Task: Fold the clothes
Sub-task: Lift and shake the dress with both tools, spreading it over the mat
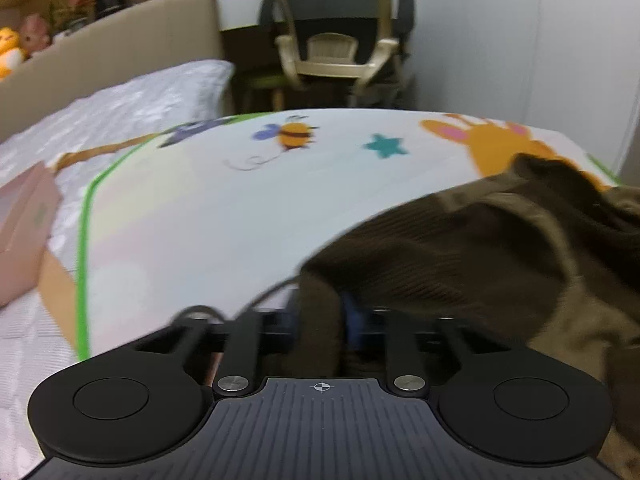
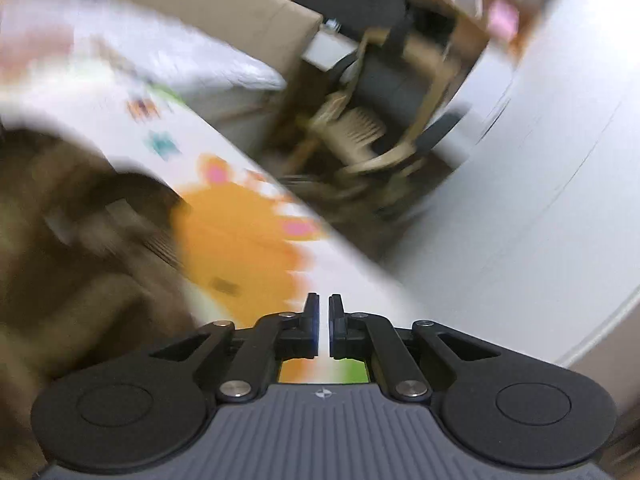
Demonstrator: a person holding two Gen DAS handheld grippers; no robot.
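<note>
1. Bedroom setting: a bed [image 1: 132, 96] with a pale quilted cover and a tan headboard [image 1: 120, 44] fills the left of the left wrist view, with soft toys [image 1: 24, 40] on a shelf behind it.
2. Beyond the bed stands a beige chair [image 1: 332, 36] with a dark mesh back, next to a white wall [image 1: 520, 60].
3. On the bed lies a white mat [image 1: 224, 216] with a green border, printed with a bee [image 1: 294, 134], a teal star [image 1: 385, 146] and an orange rabbit [image 1: 492, 144].
4. A pink box [image 1: 24, 232] sits at the mat's left edge.
5. A brown ribbed sweater [image 1: 480, 256] lies bunched on the right side of the mat, covering part of the rabbit.
6. The left gripper [image 1: 320, 312] is low over the mat; its fingers are clamped on a fold of the sweater, which runs up between them and hides most of the blue pads.
7. The right wrist view is heavily blurred. The right gripper [image 2: 324, 328] is over the mat's near right part, with the rabbit just ahead and to its left.
8. Its fingers [image 2: 311, 320] stand close together with a narrow gap of mat showing between them, and they grasp nothing.
9. In that view the sweater is a brown mass at the left, apart from the right gripper.
</note>
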